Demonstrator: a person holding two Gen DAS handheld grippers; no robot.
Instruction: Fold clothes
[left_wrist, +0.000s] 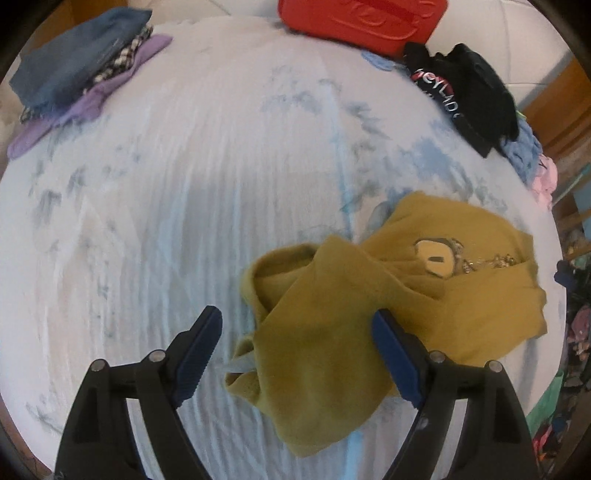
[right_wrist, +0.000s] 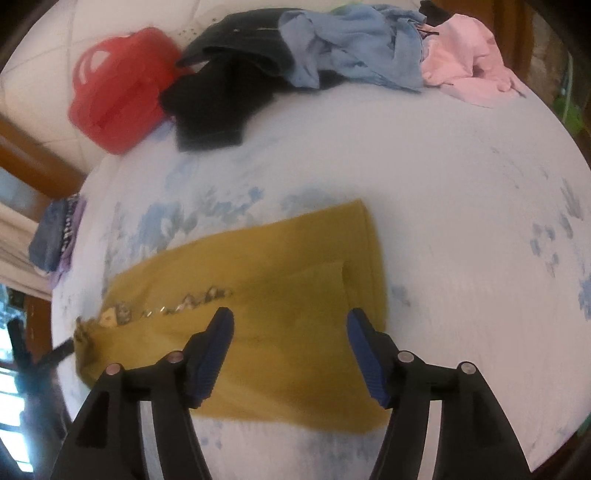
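Below, labelled parts of both wrist views:

Mustard garment: on the pale blue-patterned bedspread, near the front edge; in the right wrist view spread fairly flat as a long band, long axis running from lower left up to upper right; straight hem at the upper right end, glittery trim toward the lower left end; in the left wrist view bunched and folded over itself, a printed emblem facing up.

Left gripper: pointing steeply down at the bunched end of the garment; fingers spread wide apart; cloth lying in the gap, right pad at its edge, left pad clear of it, nothing clamped.

Right gripper: pointing steeply down over the flat end of the garment; fingers apart, cloth below and between them, not pinched.

Folded stack: blue denim on top, checked and lilac pieces beneath; far left of the bed, well apart from the garment.

Red case: at the far edge of the bed.

Unfolded heap: black printed shirt, light blue cloth, pink cloth; far right of the bed, touching one another.
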